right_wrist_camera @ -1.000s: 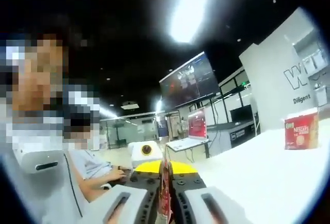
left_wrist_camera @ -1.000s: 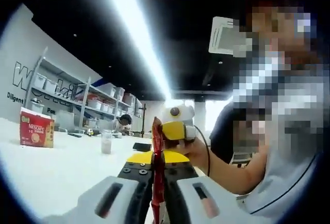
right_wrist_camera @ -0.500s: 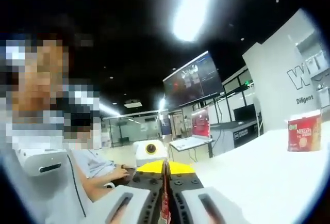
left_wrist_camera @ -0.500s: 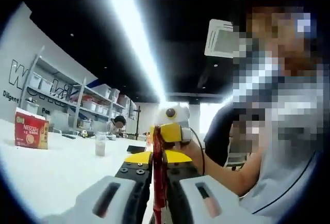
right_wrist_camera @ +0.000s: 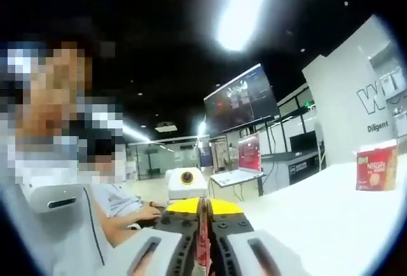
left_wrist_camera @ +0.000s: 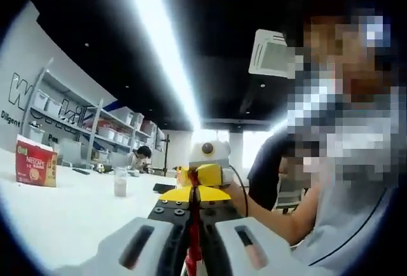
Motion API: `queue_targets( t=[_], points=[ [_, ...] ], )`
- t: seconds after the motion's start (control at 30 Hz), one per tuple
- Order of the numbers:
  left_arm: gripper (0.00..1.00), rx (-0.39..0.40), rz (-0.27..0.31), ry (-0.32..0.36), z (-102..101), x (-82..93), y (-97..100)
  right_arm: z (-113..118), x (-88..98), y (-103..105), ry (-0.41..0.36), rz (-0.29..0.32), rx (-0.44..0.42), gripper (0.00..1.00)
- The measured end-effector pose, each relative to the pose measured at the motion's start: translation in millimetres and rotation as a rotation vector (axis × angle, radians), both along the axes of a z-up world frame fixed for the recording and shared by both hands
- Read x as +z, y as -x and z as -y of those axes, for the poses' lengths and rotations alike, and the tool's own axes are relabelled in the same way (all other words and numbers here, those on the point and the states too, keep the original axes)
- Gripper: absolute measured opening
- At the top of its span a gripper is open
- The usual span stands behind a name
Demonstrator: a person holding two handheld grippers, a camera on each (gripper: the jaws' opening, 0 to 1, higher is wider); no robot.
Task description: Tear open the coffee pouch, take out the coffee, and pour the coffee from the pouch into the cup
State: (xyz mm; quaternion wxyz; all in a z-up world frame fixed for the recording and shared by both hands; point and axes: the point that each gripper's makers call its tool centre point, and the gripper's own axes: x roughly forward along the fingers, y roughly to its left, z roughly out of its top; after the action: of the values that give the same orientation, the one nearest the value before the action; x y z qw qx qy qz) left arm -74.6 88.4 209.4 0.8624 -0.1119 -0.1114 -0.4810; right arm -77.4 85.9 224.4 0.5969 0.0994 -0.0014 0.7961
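Our left claw (left_wrist_camera: 194, 250) and right claw (right_wrist_camera: 203, 250) are both pressed together, pinching the thin, glossy red coffee pouch (left_wrist_camera: 193, 225) edge-on between their jaws. On the white counter (left_wrist_camera: 63, 219) toward 9 o'clock in the left gripper view stand a clear plastic cup (left_wrist_camera: 120, 182) and a red cardboard Nescafe box (left_wrist_camera: 35, 162).

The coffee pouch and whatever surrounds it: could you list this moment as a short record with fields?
coffee pouch: thin red sachet, seen edge-on, clamped by both tools
left tool: shut on the pouch
right tool: shut on the pouch, facing the left one
cup: clear, upright on the white table, apart from the pouch
Nescafe box: red, standing on the table
table: white
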Motion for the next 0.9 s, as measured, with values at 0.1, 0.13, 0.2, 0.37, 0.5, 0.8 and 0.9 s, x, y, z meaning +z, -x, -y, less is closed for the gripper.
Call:
queue_targets(
  t=[0.1,0.13,0.2,0.37,0.5,0.8,0.9],
  points=[
    [0.04,-0.002,0.000,-0.011,3.0,-0.1,0.2,0.2,2.4,-0.3,-0.011,0.007,-0.004,0.07],
    [0.04,0.003,0.000,-0.022,4.2,-1.3,-0.3,0.0,2.9,-0.6,-0.014,0.008,-0.006,0.07],
    [0.04,0.004,0.002,-0.027,5.2,-2.0,0.1,0.4,2.3,0.8,-0.010,0.015,0.001,0.04],
    [0.04,0.003,0.003,-0.019,4.7,-1.5,-0.2,1.3,3.2,0.9,-0.018,0.032,-0.008,0.05],
    [0.04,0.007,0.008,-0.006,2.5,1.9,0.0,3.9,2.6,-0.7,-0.023,0.028,-0.011,0.05],
    [0.04,0.007,0.010,-0.008,3.4,0.7,-0.3,3.8,3.2,-1.8,-0.029,0.028,-0.012,0.06],
    [0.04,0.010,0.013,-0.005,3.1,0.5,-0.8,2.8,4.0,-1.3,-0.031,0.027,-0.009,0.05]
  ],
)
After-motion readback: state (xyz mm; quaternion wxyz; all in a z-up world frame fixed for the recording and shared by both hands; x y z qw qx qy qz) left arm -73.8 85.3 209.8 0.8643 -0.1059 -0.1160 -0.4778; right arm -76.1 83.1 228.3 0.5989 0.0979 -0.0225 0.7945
